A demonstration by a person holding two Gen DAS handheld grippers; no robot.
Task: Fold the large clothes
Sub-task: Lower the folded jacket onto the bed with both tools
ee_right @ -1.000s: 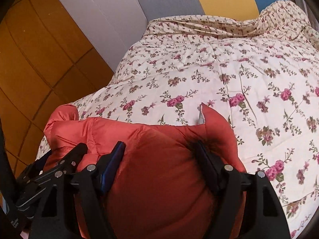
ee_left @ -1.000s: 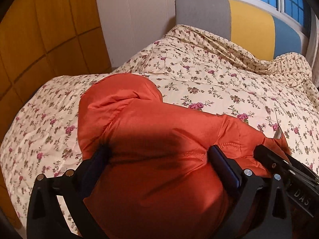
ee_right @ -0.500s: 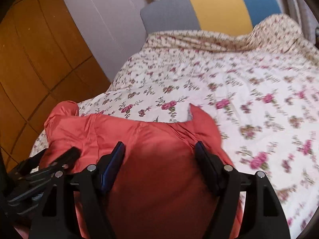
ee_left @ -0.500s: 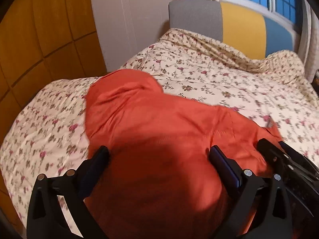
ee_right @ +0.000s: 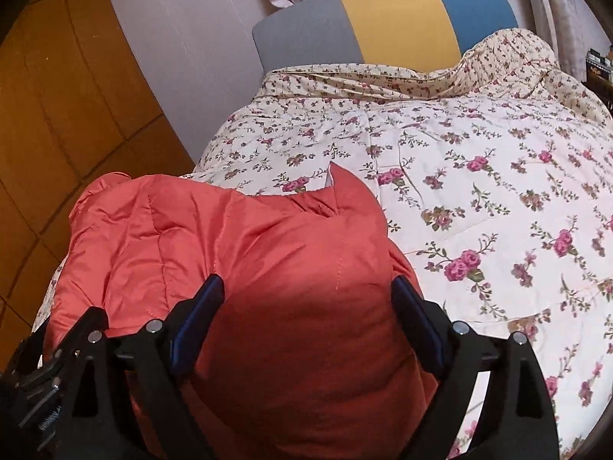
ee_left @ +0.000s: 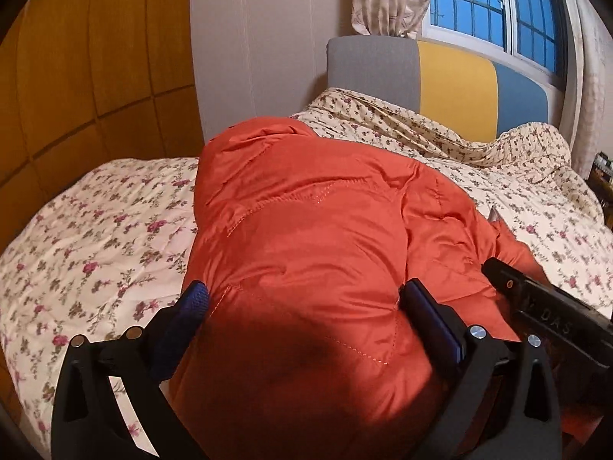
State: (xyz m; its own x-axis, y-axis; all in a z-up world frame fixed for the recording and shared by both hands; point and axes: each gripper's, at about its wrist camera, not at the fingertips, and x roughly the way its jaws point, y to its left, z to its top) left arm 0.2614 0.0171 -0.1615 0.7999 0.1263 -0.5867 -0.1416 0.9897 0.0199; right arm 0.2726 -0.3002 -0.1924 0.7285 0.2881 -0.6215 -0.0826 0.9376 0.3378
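An orange quilted puffer jacket [ee_left: 306, 230] lies bunched on a floral bed cover [ee_left: 95, 237]. It also shows in the right wrist view [ee_right: 230, 260]. My left gripper [ee_left: 306, 299] has its jaws wide apart with a thick puff of the jacket bulging between the blue-padded fingers [ee_left: 184, 318]. My right gripper [ee_right: 306, 299] stands the same way over the jacket's right part, which fills the gap between its fingers [ee_right: 413, 314]. The right gripper's body shows at the right edge of the left wrist view [ee_left: 551, 306].
The floral bed cover [ee_right: 479, 211] spreads to the right and far side. A grey, yellow and blue headboard [ee_right: 383, 23] stands at the back under a window [ee_left: 498, 7]. A wooden panelled wall [ee_left: 76, 76] runs along the left.
Both grippers have lifted and tilted up with the jacket bunched between their fingers; the jacket now rises higher against the bed and more of the headboard and window is in view.
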